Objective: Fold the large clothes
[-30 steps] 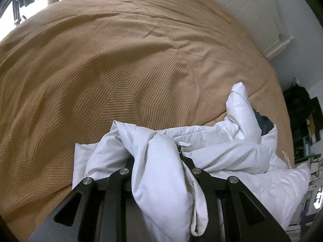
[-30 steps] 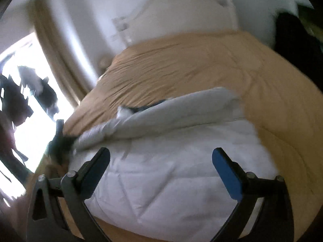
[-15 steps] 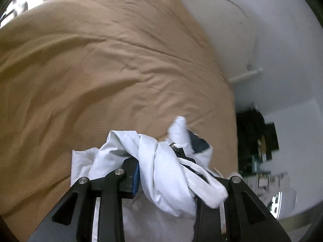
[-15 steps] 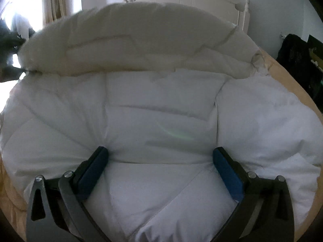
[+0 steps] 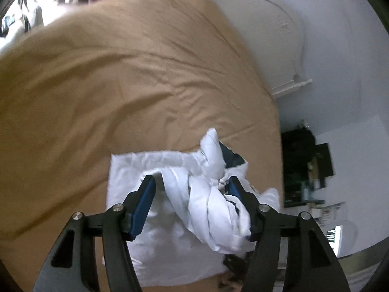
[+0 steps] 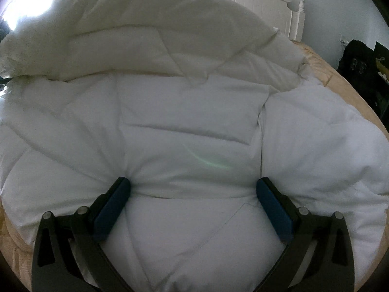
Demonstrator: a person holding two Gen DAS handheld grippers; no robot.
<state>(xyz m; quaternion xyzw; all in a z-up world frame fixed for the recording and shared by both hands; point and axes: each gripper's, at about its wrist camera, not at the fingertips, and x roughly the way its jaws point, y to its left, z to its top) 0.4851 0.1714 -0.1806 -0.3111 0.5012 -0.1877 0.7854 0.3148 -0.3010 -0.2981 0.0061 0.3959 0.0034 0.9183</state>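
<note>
While the white quilted garment [image 6: 194, 126] lies bunched at the bed [image 5: 97, 85] foot edge, right gripper [image 6: 193, 189] presses on it wide open, gripping nothing (prob. pinning it), and left gripper [image 5: 190, 187], approx. half open, has loose cloth draped between fingers.

I see a white quilted matt cloth coat [image 6: 194, 126], a tan woven bedspread [image 5: 109, 85], and a painted white wooden headboard [image 6: 267, 2].

We see our left gripper [image 5: 190, 189] and right gripper [image 6: 193, 189] as matte black angular linkages with triangular cut-outs, round silver screws at the pivots, and blue pads, possibly rubber.
</note>
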